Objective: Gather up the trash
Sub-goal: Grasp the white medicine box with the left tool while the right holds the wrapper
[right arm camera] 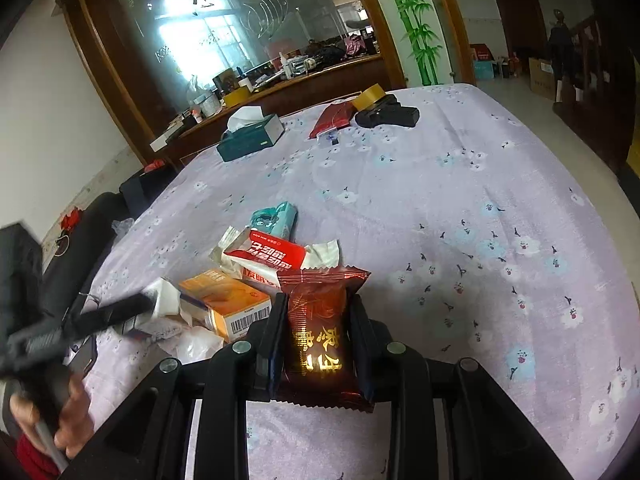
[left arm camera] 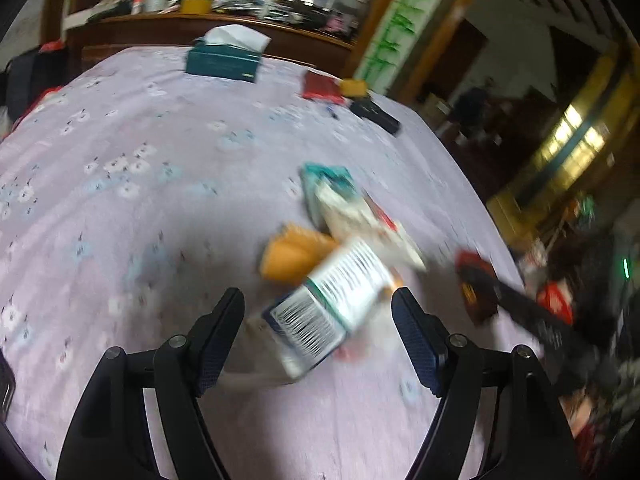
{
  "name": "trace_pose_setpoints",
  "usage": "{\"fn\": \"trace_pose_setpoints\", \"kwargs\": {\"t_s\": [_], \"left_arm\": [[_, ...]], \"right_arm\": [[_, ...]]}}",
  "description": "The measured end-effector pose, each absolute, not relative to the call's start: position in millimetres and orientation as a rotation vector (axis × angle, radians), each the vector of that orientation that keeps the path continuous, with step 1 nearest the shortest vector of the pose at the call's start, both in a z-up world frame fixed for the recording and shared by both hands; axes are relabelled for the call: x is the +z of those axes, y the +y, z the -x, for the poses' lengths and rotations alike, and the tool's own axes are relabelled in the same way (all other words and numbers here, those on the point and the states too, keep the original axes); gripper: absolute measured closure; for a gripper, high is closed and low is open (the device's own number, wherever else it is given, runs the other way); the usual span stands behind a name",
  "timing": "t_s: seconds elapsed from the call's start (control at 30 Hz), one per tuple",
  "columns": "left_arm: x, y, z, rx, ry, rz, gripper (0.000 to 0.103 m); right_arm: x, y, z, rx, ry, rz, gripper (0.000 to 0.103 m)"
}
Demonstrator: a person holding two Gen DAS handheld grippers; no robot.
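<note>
Currently my right gripper (right arm camera: 318,332) jaws pinch the maroon wrapper (right arm camera: 318,320); left gripper (left arm camera: 318,320) jaws gape, empty, around the barcoded box (left arm camera: 328,304). Closing crooked could skid it.

Your counter (right arm camera: 460,184), under a lilac flowered cloth, bears a wrapper heap (right arm camera: 256,276) mid-counter and a tissue box (right arm camera: 250,136) by its far edge.

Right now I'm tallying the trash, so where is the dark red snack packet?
In the right wrist view the dark red snack packet is clamped in the right tongs, just right of the orange box in the litter pile.
</note>
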State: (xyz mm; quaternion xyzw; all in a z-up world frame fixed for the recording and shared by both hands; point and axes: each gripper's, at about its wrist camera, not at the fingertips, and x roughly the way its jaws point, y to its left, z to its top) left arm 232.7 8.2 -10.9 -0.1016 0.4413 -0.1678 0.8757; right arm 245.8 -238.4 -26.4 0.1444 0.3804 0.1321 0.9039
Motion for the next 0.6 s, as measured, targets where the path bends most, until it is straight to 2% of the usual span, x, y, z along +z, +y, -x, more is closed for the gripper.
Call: {"fn": "trace_pose_setpoints", "kwargs": {"t_s": [0.13,0.43,0.5,0.53,0.57,0.6], "left_arm": [[-13,-13,-201,-0.363,0.901,0.098,0.026],[-24,-28,-204,-0.198,0.896,0.056,0.027],[-25,-26,-205,-0.172,0.887,0.070,0.044],[-27,-25,-207,-0.171,0.893,0.075,0.048],[-28,-23,-207,-0.162,0.891,0.083,0.057],[-30,-22,-209,-0.154,0.888,0.086,0.062]], "right_arm": [[-26,-237,-245,0.280,0.787,-0.298,0.072],[-26,-238,-245,0.270,0.781,-0.291,0.072],[-26,-238,-244,0.271,0.778,-0.289,0.072],[-26,-237,-243,0.272,0.778,-0.287,0.072],[-25,-237,-243,0.274,0.777,-0.286,0.072],[-25,-236,-243,0.278,0.776,-0.282,0.072]]}}
